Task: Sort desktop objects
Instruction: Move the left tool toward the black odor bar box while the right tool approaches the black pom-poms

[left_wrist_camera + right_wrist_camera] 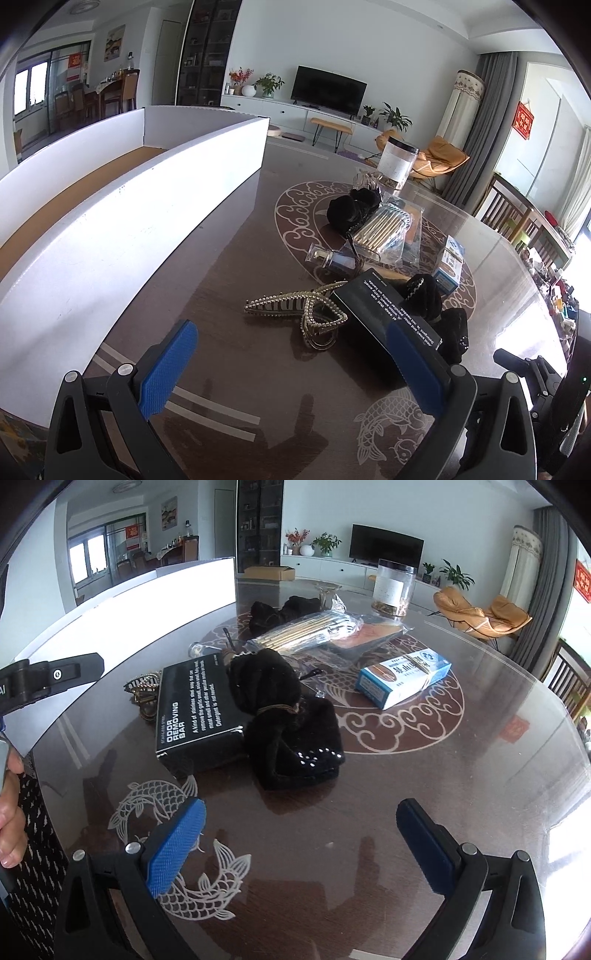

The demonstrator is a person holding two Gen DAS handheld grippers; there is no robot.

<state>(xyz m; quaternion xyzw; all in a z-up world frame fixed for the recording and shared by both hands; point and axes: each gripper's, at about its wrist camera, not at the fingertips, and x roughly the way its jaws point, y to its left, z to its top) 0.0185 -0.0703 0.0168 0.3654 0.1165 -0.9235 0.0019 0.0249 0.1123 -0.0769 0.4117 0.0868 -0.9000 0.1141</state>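
Note:
A pile of small objects lies mid-table. A black "odor removing bar" box (195,709) (384,314) sits beside a black velvet bow (291,731) (439,314). A pearl hair claw (295,310) (142,690) lies left of the box. Behind are a bag of gold sticks (306,631) (384,229), a blue-white carton (402,677) (448,264), a small glass bottle (332,256) and a clear jar (393,587) (399,162). My left gripper (291,369) is open just before the hair claw, empty. My right gripper (301,843) is open, short of the bow, empty.
A large white box (122,221) (122,627) with a brown floor stands along the table's left side. The round glass-topped table (424,812) has bare glass at the near right. A hand (11,812) holds the left gripper's handle. Chairs stand at the far right.

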